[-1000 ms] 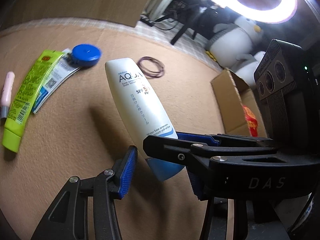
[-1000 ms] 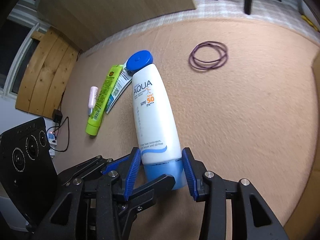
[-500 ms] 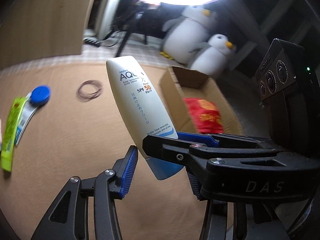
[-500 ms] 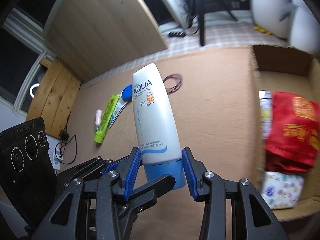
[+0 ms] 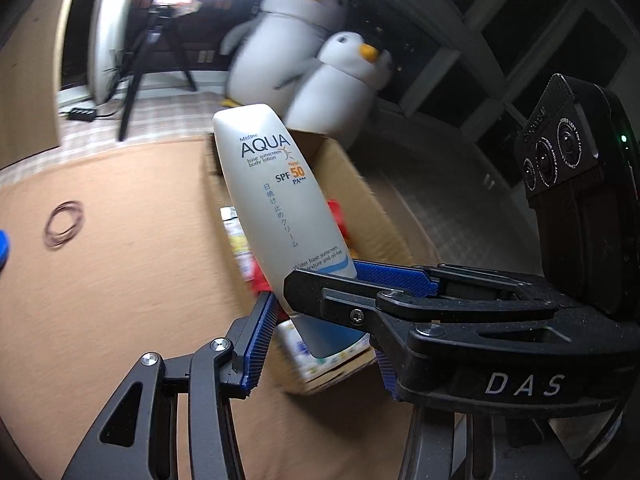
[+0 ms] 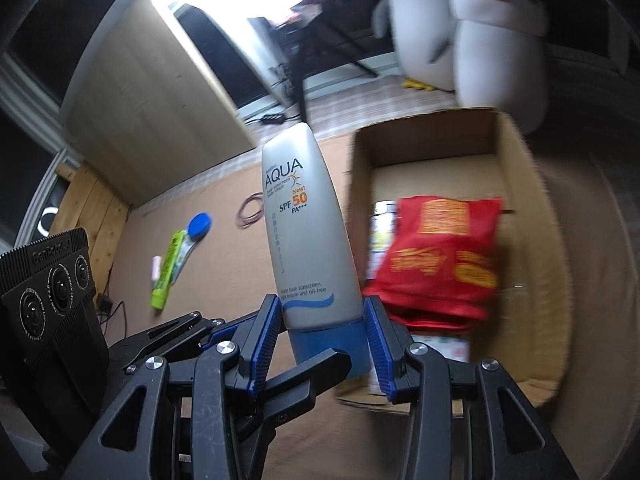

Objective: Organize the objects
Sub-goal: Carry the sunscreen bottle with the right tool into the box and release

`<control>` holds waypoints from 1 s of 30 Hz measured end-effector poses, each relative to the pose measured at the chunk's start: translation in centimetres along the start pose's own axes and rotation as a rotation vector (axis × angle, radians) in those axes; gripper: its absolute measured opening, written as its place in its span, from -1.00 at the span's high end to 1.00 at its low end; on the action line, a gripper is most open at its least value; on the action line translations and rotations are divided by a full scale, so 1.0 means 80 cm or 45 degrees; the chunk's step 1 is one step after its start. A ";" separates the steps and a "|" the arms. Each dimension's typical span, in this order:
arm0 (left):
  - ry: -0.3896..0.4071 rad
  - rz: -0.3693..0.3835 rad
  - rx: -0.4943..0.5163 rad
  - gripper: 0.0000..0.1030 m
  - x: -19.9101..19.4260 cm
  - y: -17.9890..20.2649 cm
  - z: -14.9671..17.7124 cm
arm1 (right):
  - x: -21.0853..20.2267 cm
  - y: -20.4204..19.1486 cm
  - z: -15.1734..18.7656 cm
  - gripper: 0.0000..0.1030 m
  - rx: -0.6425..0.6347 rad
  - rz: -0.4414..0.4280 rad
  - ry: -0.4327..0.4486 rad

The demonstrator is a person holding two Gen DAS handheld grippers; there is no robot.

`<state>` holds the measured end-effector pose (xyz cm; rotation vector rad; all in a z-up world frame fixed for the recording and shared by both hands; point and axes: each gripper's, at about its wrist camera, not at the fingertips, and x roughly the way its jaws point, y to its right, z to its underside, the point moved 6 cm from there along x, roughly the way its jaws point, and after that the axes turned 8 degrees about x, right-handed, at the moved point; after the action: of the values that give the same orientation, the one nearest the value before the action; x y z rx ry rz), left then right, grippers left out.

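White sunscreen bottle [image 6: 308, 236] clenched at its blue cap by right tongs [image 6: 325, 344], cardboard box [image 6: 516, 184] centre-right, left tongs [image 5: 316, 328] released around the cap.

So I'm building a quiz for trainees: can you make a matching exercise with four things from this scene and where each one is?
Things:
1. sunscreen bottle
2. red packet
3. rubber bands
4. green tube

Places:
A. inside the cardboard box
B. next to the blue cap
C. clamped in the right gripper
D. alone on the mat

Pairs: 1-C, 2-A, 3-D, 4-B
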<state>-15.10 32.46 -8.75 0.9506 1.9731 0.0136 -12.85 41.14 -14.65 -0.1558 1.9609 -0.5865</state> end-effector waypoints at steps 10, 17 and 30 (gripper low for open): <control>-0.065 0.064 0.048 0.04 0.075 0.049 -0.028 | -0.015 0.071 -0.018 0.23 0.095 0.056 0.030; -0.087 0.060 0.035 0.04 0.105 0.053 -0.041 | -0.013 0.097 -0.029 0.23 0.126 0.083 0.024; -0.079 -0.020 0.007 -0.55 0.093 0.029 -0.037 | -0.018 0.111 -0.029 -0.02 0.157 0.115 0.061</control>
<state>-18.01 39.75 -11.63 0.9288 1.9244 -0.0300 -12.93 50.16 -16.80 0.0239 1.9608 -0.6544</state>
